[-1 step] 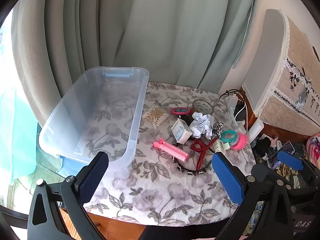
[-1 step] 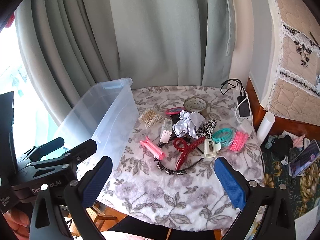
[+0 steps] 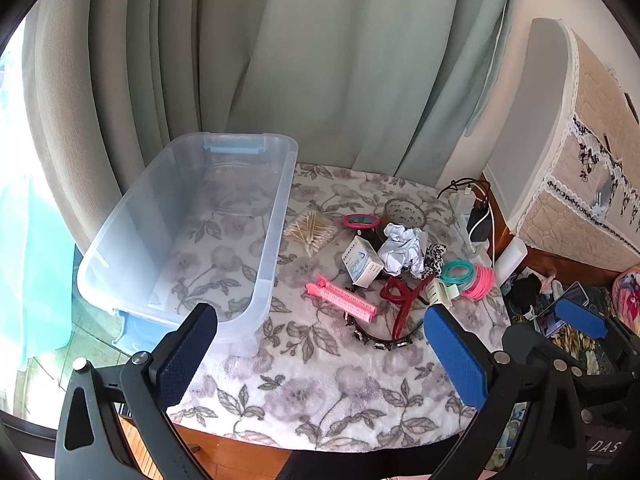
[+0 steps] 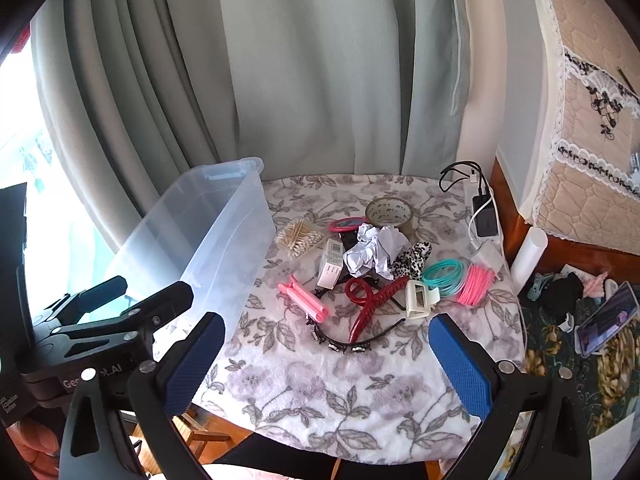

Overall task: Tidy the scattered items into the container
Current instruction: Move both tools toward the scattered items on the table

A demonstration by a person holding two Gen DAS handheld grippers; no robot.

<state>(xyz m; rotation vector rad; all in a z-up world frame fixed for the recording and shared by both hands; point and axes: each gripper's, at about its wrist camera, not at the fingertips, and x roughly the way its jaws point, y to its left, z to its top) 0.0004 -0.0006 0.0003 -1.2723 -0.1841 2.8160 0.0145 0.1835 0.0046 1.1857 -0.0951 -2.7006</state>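
Nothing had shifted: both the left gripper (image 3: 320, 354) and right gripper (image 4: 326, 360) hung released, the container (image 3: 280, 216) empty, clips (image 3: 340, 298) scattered on the bench (image 3: 320, 400)

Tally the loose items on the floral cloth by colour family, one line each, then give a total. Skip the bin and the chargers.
Pink: 3, hair clip, hair ties, oval mirror
Red: 1, claw clip
Teal: 1, hair ties
White or cream: 3, paper ball, box, claw clip
Black or patterned: 2, headband, scrunchie
Tan: 2, tape, cotton swabs
Total: 12

Container (image 3: 276, 216) left of scattered items (image 3: 384, 272)
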